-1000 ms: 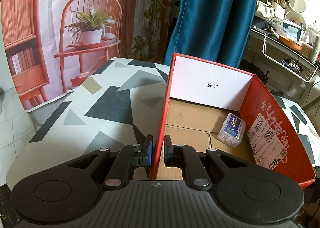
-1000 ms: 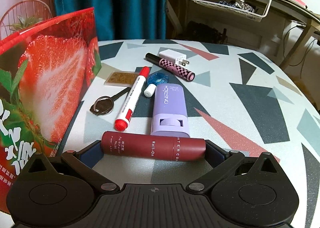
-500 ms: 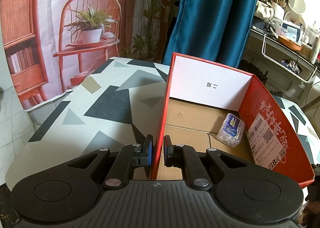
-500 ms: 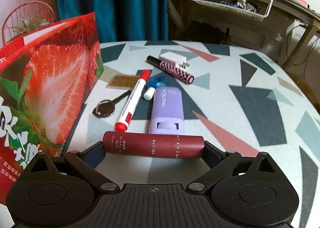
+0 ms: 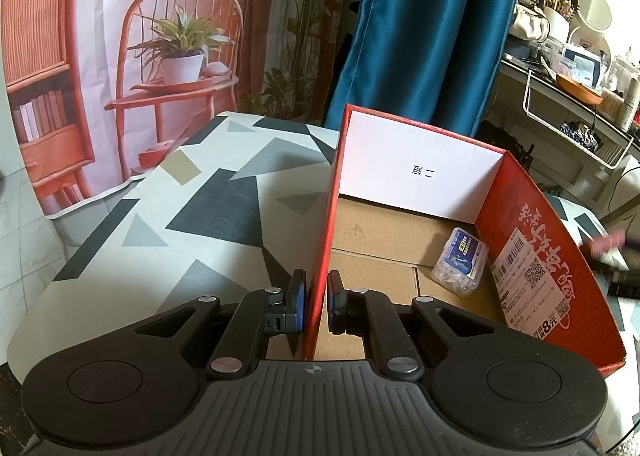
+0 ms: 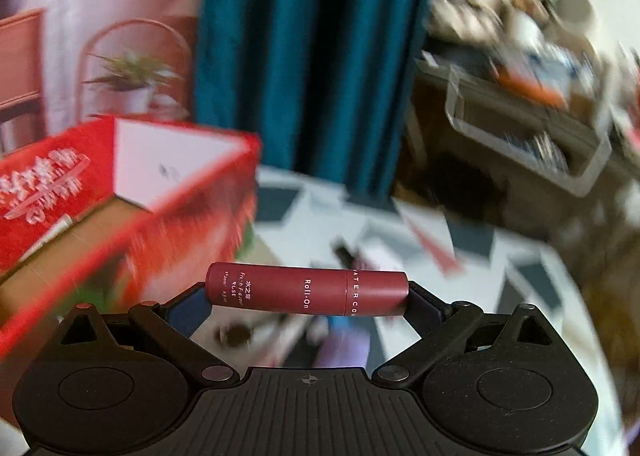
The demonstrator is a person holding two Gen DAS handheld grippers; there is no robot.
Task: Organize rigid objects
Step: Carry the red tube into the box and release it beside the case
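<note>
My left gripper [image 5: 316,306] is shut on the left wall of the red cardboard box [image 5: 326,223], one finger outside and one inside. A small clear pack with a blue label [image 5: 460,262] lies on the box floor by the right wall. My right gripper [image 6: 307,294] is shut on a dark red roll-on tube [image 6: 307,293], held crosswise by its ends, lifted above the table and level with the box rim [image 6: 168,207]. That tube and gripper show blurred at the right edge of the left wrist view [image 5: 608,244].
The patterned table [image 5: 180,223] carries the box. Blurred below the right gripper lie the purple case [image 6: 344,348] and other small items. A teal curtain [image 6: 304,55] hangs behind, and a cluttered shelf with a wire basket [image 5: 576,127] stands at the right.
My right gripper has lifted the roll-on tube off the table and swung up and left toward the box. The left gripper holds the box wall as before.
</note>
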